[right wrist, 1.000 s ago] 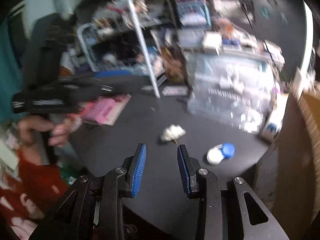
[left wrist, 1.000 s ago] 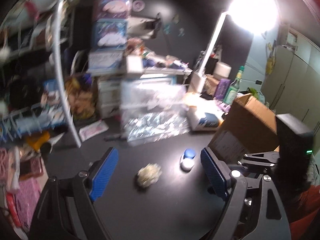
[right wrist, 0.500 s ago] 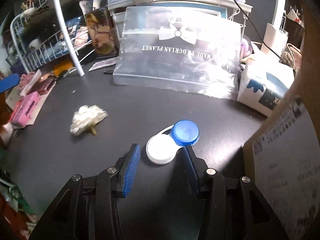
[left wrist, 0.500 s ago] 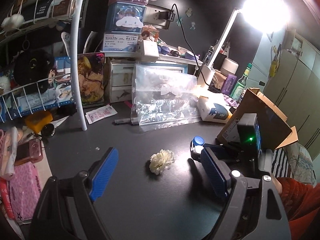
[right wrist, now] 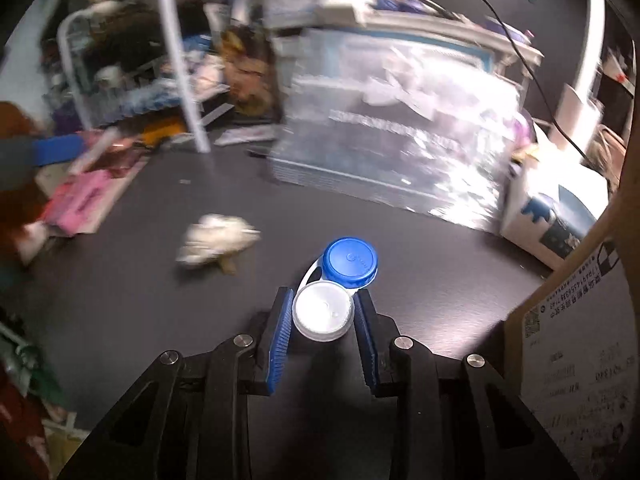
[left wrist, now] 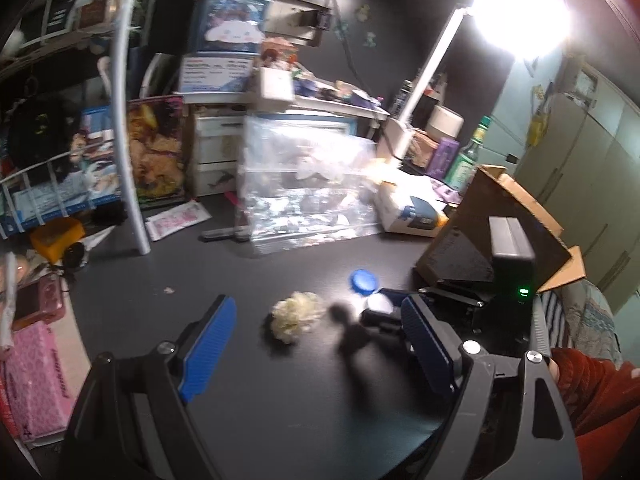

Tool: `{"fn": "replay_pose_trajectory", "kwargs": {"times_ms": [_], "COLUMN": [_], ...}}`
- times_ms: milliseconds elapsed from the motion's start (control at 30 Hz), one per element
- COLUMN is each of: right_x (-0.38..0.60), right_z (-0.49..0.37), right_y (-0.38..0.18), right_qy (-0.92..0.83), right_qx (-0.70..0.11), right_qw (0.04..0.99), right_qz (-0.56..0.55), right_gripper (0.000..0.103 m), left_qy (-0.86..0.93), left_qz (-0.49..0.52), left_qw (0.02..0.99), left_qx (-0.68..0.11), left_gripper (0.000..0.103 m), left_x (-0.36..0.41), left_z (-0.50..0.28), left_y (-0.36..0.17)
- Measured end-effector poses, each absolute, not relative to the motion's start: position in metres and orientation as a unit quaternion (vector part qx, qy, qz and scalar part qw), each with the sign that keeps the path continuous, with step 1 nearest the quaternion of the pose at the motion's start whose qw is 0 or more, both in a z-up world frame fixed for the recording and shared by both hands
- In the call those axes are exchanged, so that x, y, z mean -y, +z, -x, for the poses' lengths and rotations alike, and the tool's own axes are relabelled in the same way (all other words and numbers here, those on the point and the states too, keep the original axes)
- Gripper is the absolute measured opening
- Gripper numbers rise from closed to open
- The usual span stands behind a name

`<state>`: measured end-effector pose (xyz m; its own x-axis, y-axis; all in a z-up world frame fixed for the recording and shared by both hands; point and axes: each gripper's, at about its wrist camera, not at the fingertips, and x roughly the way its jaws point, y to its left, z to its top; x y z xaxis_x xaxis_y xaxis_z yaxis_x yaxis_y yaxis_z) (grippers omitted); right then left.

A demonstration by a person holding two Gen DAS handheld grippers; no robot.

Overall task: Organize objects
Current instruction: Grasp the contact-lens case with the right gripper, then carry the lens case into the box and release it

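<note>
A contact lens case [right wrist: 336, 284] with one white cap and one blue cap lies on the black desk [right wrist: 140, 280]. My right gripper [right wrist: 323, 312] has its blue pads on both sides of the white cap, closing on it. The case also shows in the left wrist view [left wrist: 366, 286], with the right gripper [left wrist: 390, 312] at it. A cream fabric flower [right wrist: 218, 242] lies to the left of the case; it also shows in the left wrist view [left wrist: 296, 314]. My left gripper [left wrist: 316, 348] is open and empty, low over the desk just before the flower.
A clear plastic bag [left wrist: 308, 188] leans at the back of the desk. A cardboard box [left wrist: 500, 232] stands at the right, a white and blue box [left wrist: 412, 210] beside it. A wire rack [left wrist: 60, 160], a white pole [left wrist: 128, 120] and pink packets [left wrist: 32, 380] crowd the left.
My right gripper has moved forward onto the lens case and narrowed around its white cap. My left gripper stayed open near the flower.
</note>
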<state>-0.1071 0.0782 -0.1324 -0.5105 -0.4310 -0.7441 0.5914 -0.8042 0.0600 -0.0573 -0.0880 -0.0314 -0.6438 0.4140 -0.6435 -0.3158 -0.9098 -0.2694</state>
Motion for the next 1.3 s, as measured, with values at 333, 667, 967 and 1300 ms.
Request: {"fn": "replay_pose_trajectory", "kwargs": {"times_ms": [333, 667, 967, 1300], "right_x": [-0.069, -0.103, -0.175, -0.255], "right_z": [0.04, 0.017, 0.033, 0.06], "right_y": [-0.046, 0.012, 0.035, 0.03], "right_qy": [-0.829, -0.85, -0.879, -0.897], "right_qx": [-0.099, -0.123, -0.111, -0.074], "right_qw": [0.45, 0.443, 0.392, 0.345], "right_qz": [-0.316, -0.258, -0.248, -0.268], "right_gripper": [0.026, 0.026, 0.026, 0.026], "left_qy": [0.882, 0.888, 0.872, 0.842], "left_qz": [0.361, 0.326, 0.324, 0.359], "left_qw": [0.29, 0.319, 0.365, 0.403], "left_qx": [0.089, 0.066, 0.027, -0.002], "left_gripper": [0.051, 0.027, 0.026, 0.025], "left_x": [0.054, 0.013, -0.069, -0.155], "left_z": [0.051, 0.055, 0.083, 0.125], "left_y": [0.0, 0.048, 0.068, 0.06]}}
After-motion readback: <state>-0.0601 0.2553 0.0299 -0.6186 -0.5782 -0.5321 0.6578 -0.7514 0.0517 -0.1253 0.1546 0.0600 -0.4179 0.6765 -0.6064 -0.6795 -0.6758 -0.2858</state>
